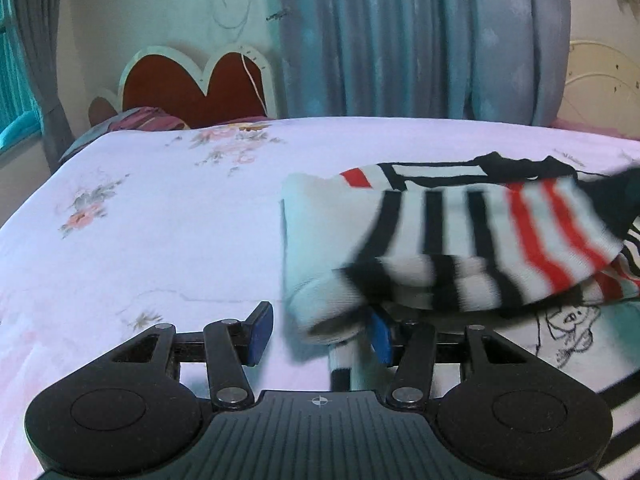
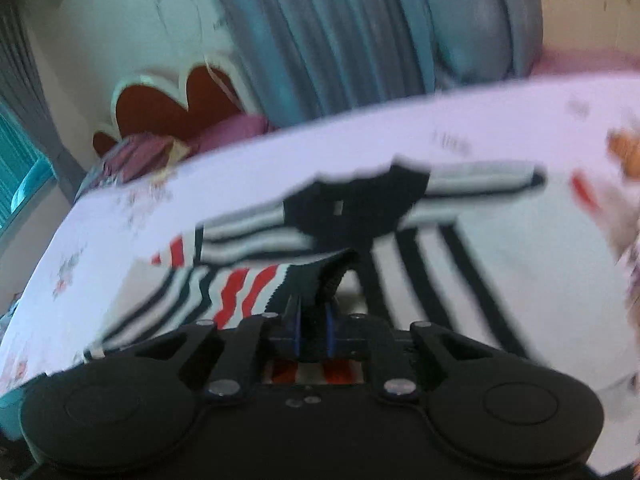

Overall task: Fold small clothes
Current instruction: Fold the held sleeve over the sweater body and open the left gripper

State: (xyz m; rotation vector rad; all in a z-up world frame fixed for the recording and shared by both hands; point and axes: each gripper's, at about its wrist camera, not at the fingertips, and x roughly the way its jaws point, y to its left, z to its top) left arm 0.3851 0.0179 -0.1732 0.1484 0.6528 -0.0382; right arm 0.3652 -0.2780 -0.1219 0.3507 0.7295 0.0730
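Right gripper (image 2: 313, 334) clamped on striped shirt's (image 1: 460, 240) sleeve, stretching leftward across open left gripper (image 1: 320, 330) just beneath it.

Each camera sits just behind its own gripper and looks forward, low over a white floral bedsheet (image 1: 152, 208). The left wrist view is level and faces the grey-blue curtain (image 1: 400, 40) at 12 o'clock. The right wrist view is rolled, the bed edge climbing toward 2 o'clock, and blurred. Both views share the curtain, the red heart-shaped headboard (image 2: 160, 108) at 10 o'clock, and the white shirt with black and red stripes (image 1: 460, 232), very close.
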